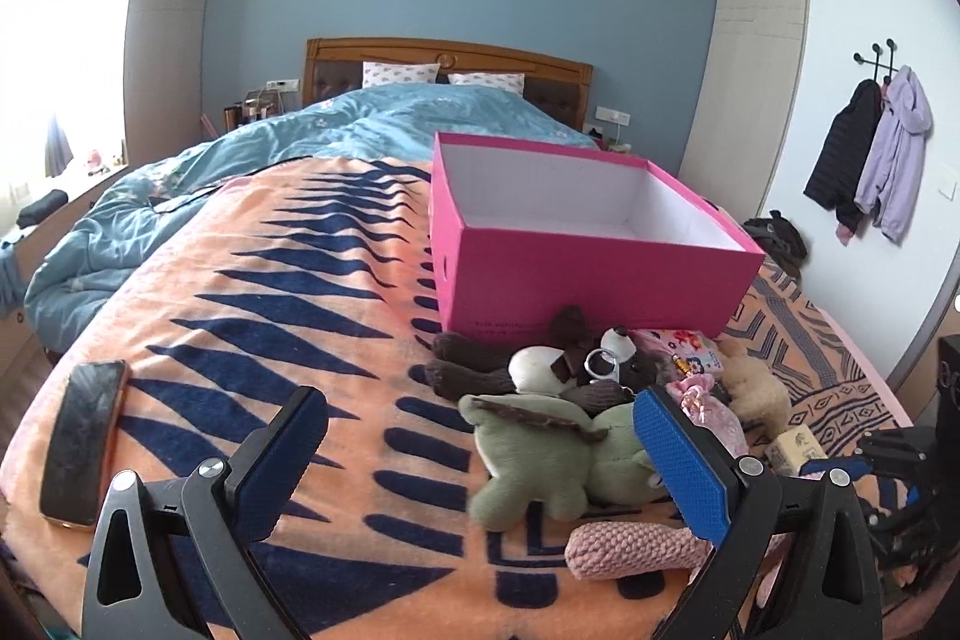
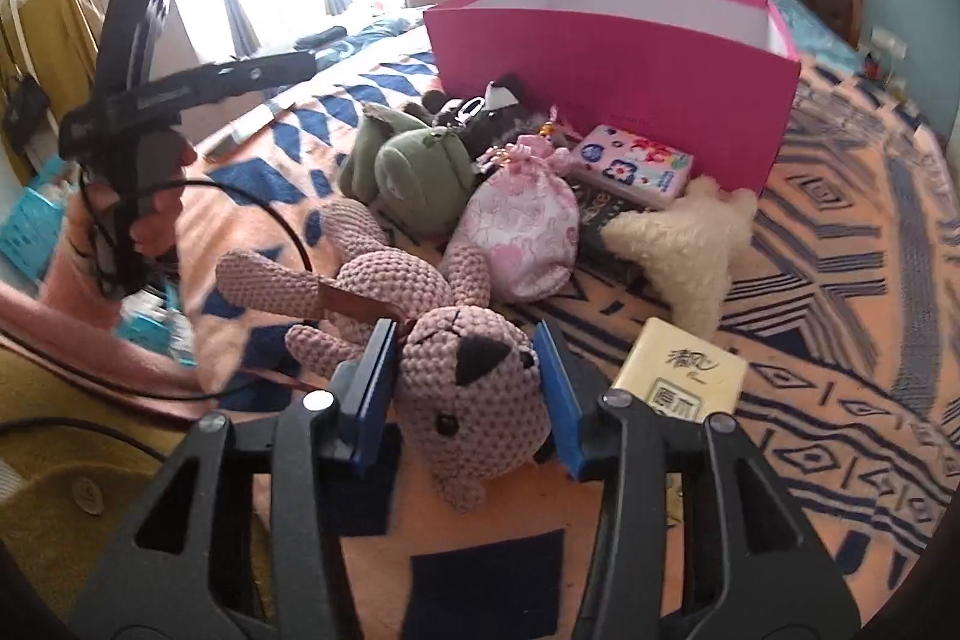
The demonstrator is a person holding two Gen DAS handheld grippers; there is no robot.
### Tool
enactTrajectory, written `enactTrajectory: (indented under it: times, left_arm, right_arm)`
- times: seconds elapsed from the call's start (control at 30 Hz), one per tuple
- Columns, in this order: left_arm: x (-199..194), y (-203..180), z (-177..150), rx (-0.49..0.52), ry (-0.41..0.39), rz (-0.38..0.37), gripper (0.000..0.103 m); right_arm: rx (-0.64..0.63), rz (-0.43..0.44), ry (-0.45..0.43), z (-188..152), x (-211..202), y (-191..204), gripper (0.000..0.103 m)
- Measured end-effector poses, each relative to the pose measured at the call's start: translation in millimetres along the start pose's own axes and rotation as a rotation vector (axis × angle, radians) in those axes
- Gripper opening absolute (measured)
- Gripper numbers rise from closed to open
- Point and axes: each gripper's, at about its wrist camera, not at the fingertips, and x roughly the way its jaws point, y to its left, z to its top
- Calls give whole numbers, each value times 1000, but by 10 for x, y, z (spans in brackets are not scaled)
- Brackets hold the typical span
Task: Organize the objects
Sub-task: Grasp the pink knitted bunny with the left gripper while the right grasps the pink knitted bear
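An open pink box (image 1: 576,280) stands on the bed, white inside, with nothing visible in it; it also shows in the right wrist view (image 2: 612,58). In front of it lies a pile of toys: a green plush (image 1: 540,466) (image 2: 420,172), a brown and white plush (image 1: 540,370), a pink drawstring pouch (image 2: 522,232), a cream plush star (image 2: 690,244). My right gripper (image 2: 468,376) has its pads on both sides of the head of a pink crocheted bunny (image 2: 468,388). My left gripper (image 1: 480,460) is open above the blanket, left of the pile.
A phone (image 1: 81,436) lies on the orange and blue blanket (image 1: 270,340) at the left. A floral tissue pack (image 2: 630,166) and a yellow tissue pack (image 2: 684,376) lie near the box. The blue duvet (image 1: 360,118) and headboard are behind.
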Motion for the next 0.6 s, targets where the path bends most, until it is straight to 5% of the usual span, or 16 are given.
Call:
enactTrajectory:
  times: [0.13, 0.33, 0.43, 0.53, 0.6]
  left_arm:
    - [-271, 74, 37, 68, -56, -20, 103]
    - [-572, -143, -56, 217, -79, -243, 103]
    - [-439, -476, -208, 287, -13, -369, 103]
    - [-163, -848, -417, 362, 89, -407, 100]
    - [-9, -1043, -529, 413, 143, -407, 83]
  right_arm:
    - [101, 32, -27, 88, -12, -203, 48]
    - [232, 92, -49, 147, 2, -446, 48]
    - [258, 88, -43, 164, 59, -443, 48]
    - [260, 69, -48, 188, 63, -427, 49]
    - [259, 62, -51, 183, 61, -414, 49]
